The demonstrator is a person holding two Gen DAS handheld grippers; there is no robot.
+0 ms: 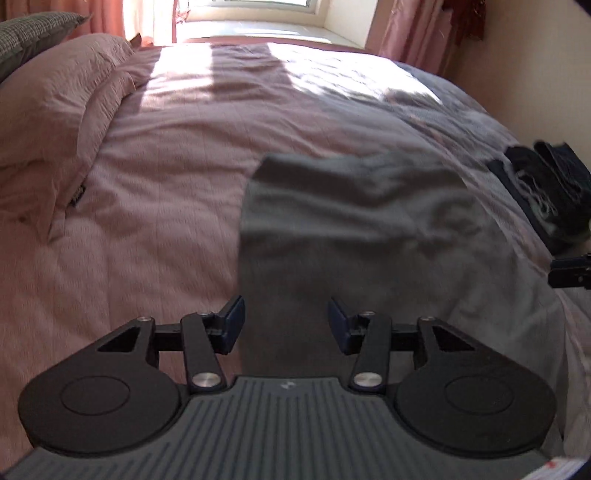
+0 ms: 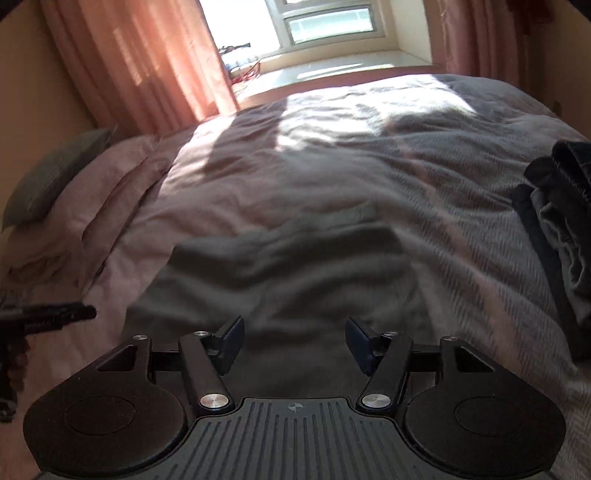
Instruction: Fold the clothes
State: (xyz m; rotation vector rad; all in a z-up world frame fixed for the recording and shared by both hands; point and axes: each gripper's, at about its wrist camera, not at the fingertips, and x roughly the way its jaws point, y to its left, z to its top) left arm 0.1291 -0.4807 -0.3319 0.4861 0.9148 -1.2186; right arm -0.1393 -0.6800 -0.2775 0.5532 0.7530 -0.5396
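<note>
A grey garment (image 1: 354,221) lies spread on the pink bedcover (image 1: 166,177), folded into a rough rectangle. My left gripper (image 1: 286,325) hovers open over its near left part, fingers apart with nothing between them. In the right wrist view the same grey garment (image 2: 280,273) stretches ahead, and my right gripper (image 2: 295,343) stands open above its near edge, holding nothing. The right gripper's tip (image 1: 570,271) pokes in at the right edge of the left wrist view, and the left gripper's tip (image 2: 55,314) shows at the left of the right wrist view.
A stack of dark folded clothes (image 1: 546,188) (image 2: 557,210) sits on the bed's right side. Pink pillows (image 1: 55,110) and a grey cushion (image 2: 55,177) lie at the left. A window (image 2: 325,22) and pink curtains (image 2: 140,62) are behind the bed.
</note>
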